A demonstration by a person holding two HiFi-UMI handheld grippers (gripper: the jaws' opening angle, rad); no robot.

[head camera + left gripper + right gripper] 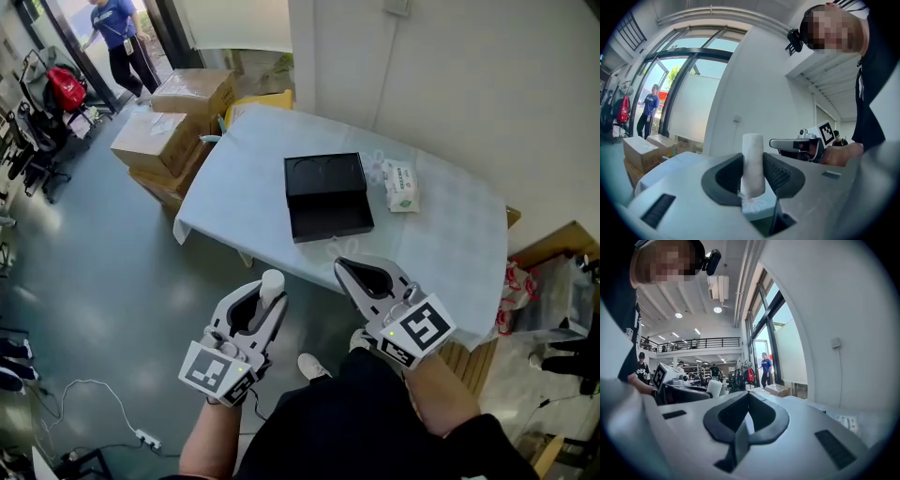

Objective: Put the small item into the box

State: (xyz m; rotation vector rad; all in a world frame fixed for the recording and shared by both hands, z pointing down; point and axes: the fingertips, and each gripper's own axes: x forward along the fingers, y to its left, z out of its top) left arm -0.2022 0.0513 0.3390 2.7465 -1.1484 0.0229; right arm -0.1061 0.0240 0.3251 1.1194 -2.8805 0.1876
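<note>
Left claw [266,306] grips white roll [273,280]; right claw [343,266] closed, empty; both by table [441,234] near edge.

A big open-plan office or lab hall: a bare grey floor [103,272], brown cardboard boxes [173,131] stacked ahead-left of the left hand-held gripper [261,302], tall glass doors [670,79] beyond, black office chairs [37,141], and a black-railed mezzanine [701,342].

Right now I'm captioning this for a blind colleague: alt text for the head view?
The left gripper holds a small white roll, short of a white-covered table bearing an open black box and a packet. The right gripper, beside it, is shut and empty.
</note>
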